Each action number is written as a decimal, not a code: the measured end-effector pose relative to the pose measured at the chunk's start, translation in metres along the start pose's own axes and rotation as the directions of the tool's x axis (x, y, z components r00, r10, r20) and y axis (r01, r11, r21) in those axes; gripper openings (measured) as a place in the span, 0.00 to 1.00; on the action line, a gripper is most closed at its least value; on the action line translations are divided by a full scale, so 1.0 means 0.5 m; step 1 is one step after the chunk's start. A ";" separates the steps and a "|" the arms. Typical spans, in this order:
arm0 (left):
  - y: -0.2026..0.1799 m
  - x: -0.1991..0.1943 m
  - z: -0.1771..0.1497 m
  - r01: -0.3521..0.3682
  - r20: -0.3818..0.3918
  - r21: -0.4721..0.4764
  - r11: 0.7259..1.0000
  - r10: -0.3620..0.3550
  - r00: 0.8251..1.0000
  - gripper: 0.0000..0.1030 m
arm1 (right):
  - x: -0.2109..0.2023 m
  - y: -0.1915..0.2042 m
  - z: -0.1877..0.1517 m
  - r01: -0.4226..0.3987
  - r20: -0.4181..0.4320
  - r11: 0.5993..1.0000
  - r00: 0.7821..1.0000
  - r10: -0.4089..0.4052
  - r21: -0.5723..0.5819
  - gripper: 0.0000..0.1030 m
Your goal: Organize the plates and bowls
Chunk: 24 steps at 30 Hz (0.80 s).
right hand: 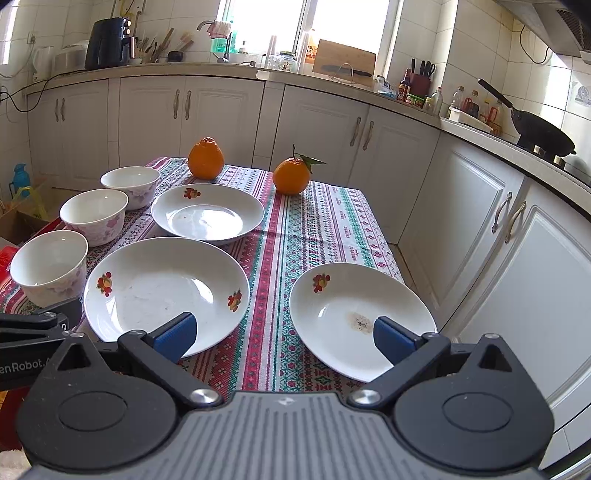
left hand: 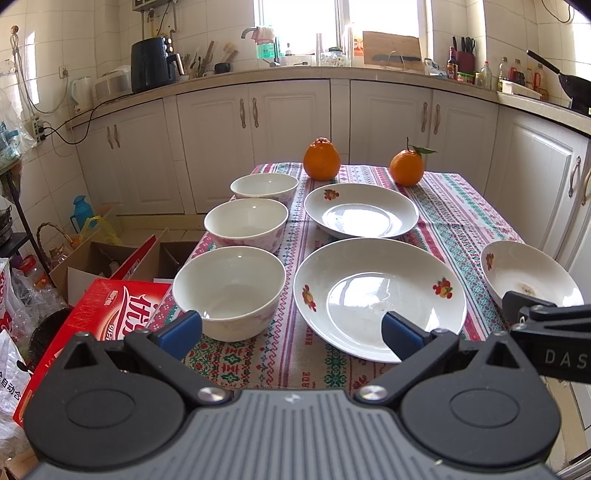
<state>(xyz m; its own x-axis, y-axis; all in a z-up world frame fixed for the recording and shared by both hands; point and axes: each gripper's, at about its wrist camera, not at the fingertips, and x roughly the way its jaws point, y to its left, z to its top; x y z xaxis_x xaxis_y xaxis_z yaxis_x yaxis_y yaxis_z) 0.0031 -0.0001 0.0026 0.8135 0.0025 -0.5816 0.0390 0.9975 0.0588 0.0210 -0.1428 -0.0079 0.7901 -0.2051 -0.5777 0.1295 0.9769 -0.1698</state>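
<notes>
Both empty, wide open: right hand-held gripper (right hand: 283, 338) nearest right plate (right hand: 360, 325); left hand-held gripper (left hand: 291, 334) between near bowl (left hand: 229, 290) and near plate (left hand: 380, 297).

Bright daylight pours in from the far window (left hand: 343, 26), which is blown out to white. It leaves glare on the plates (left hand: 364, 216) and soft shadows on the tablecloth (right hand: 295, 240). Both fisheye views are sharp, bending the cabinets (right hand: 461, 206) toward dark vignetted corners.
</notes>
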 end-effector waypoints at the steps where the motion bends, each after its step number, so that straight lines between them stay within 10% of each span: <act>1: -0.002 0.000 0.001 0.001 0.003 0.003 1.000 -0.001 1.000 0.99 | 0.001 -0.001 0.001 0.000 0.000 1.000 1.000 0.000 0.000 1.00; 24: -0.057 0.041 0.081 0.123 0.028 0.113 0.986 -0.127 0.992 0.99 | 0.033 -0.071 0.018 -0.061 0.053 0.998 0.997 0.061 -0.002 1.00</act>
<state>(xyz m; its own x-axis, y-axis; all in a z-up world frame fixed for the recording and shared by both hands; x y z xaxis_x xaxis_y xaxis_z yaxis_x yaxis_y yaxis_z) 0.0423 -0.0312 0.0216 0.8177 -0.1260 -0.5617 0.2041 0.9758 0.0782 0.0348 -0.1802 -0.0045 0.8271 -0.1416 -0.5439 0.0800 0.9875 -0.1355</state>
